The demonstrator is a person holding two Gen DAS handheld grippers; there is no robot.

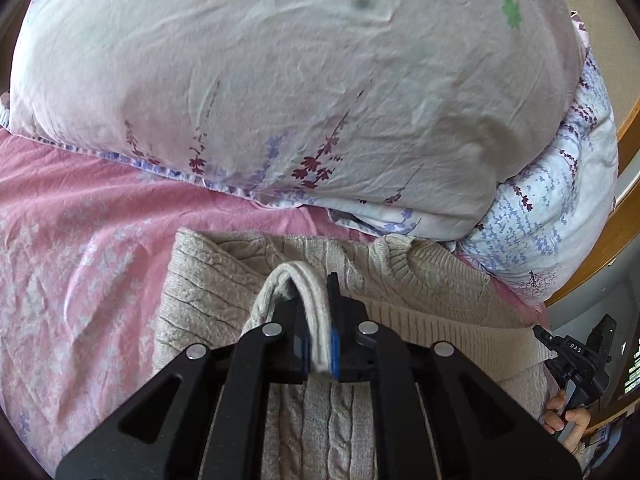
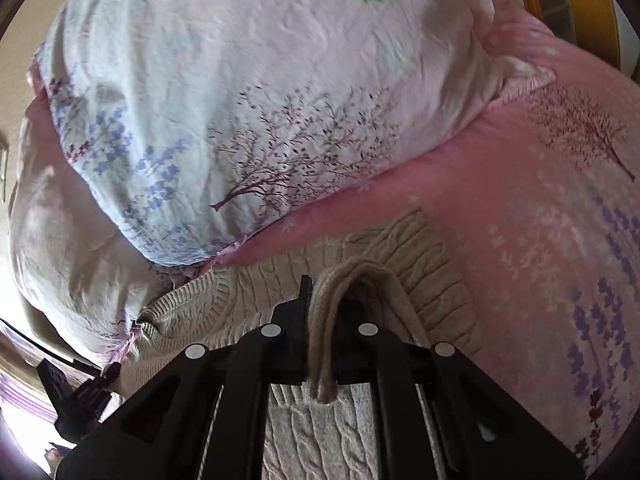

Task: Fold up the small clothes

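Beige cable-knit sweater (image 1: 224,280) lies on a pink floral bedsheet (image 1: 80,220), its neckline just beside a big flowered pillow (image 1: 280,80). The left gripper (image 1: 316,320) has its jaws pressed together on a folded ribbed edge of the knit; the right gripper (image 2: 320,320) pinches another fold of it likewise.

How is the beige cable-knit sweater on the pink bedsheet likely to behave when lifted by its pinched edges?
The beige cable-knit sweater probably drapes floppily: its edge loops limply in the left gripper. The thick knit looks grippy, so it should hardly slip from the right gripper. It likely sags between the two.
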